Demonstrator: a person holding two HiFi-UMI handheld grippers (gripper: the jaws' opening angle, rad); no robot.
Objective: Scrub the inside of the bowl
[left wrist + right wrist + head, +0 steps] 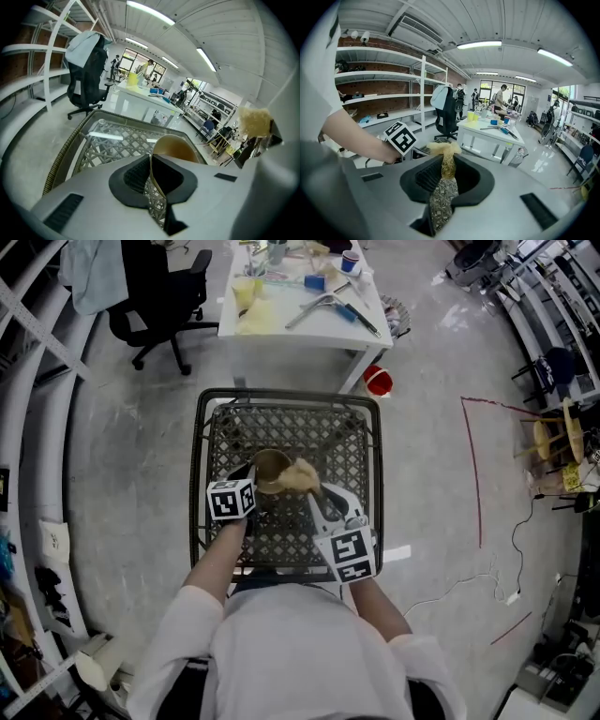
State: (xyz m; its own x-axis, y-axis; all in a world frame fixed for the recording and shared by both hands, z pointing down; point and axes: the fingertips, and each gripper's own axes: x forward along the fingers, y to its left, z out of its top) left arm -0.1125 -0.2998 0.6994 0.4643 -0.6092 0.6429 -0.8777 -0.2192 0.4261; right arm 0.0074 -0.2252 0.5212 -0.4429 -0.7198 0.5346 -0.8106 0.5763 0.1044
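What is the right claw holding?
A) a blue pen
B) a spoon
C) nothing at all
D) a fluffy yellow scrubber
D: in the right gripper view, the right claw is pinched shut on a fluffy yellow scrubber that sticks up from between its jaws.

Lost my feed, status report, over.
Left gripper shut on bowl rim. Right gripper shut on scrubber, beside bowl, not inside. Nothing blocking.
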